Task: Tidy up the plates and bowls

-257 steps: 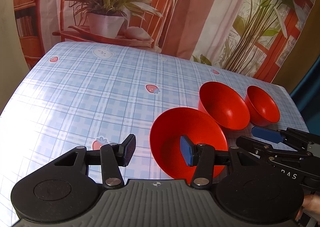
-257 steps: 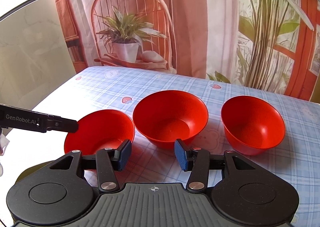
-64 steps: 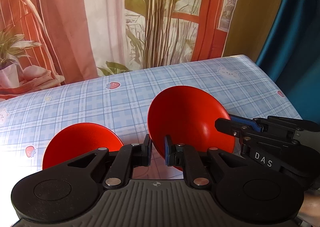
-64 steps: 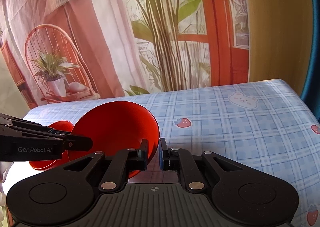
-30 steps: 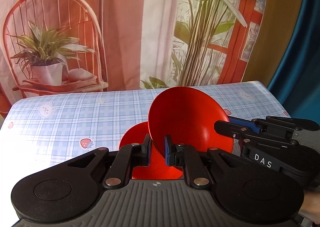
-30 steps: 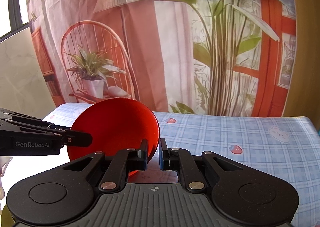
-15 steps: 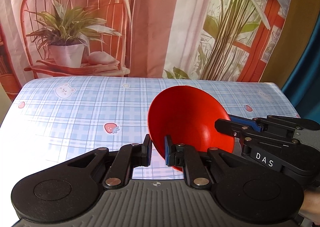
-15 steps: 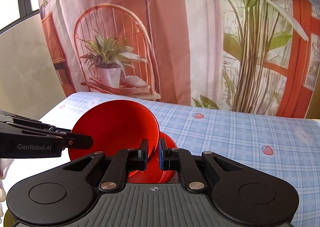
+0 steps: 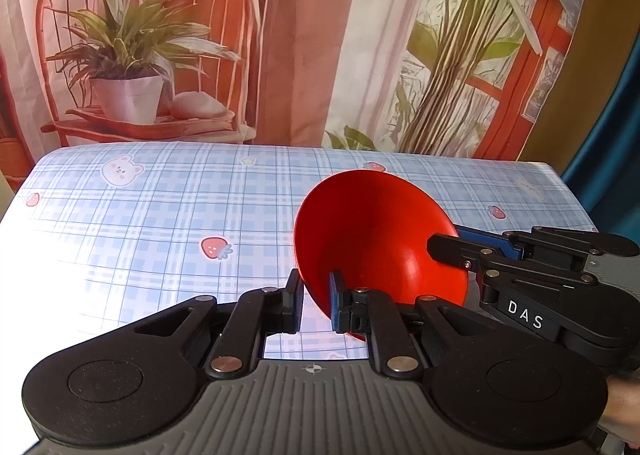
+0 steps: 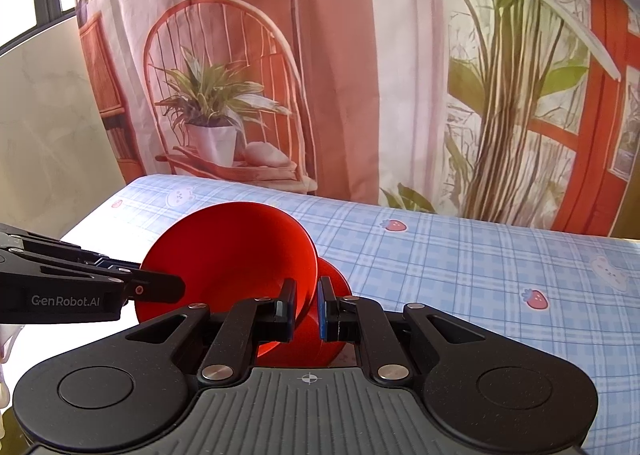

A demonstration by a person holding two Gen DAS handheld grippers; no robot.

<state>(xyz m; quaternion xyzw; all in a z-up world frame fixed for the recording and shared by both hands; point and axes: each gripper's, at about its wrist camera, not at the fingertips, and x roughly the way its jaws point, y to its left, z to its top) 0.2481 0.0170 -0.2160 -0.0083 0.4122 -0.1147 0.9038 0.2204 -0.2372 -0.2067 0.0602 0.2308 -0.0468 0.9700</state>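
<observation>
**Stacking the red bowls: one pair nearly nested**

Both tongs grip one red bowl (image 9: 380, 239) by opposite rim edges: left tongs (image 9: 314, 301) and right tongs (image 10: 306, 309), each nearly closed on the thin wall. It hangs tilted over a second bowl (image 10: 334, 279) resting on the checked surface (image 9: 160, 215). Lowering it in remains; no third bowl shows.

Both fisheye views sit low behind their own fingers, close above the table (image 9: 160, 215), facing the printed backdrop (image 9: 304, 35). Left wrist looks from the left, right wrist from the right — shared: red bowl (image 9: 372, 239) (image 10: 236, 255), plaid tabletop, painted chair — each catches the other gripper.
</observation>
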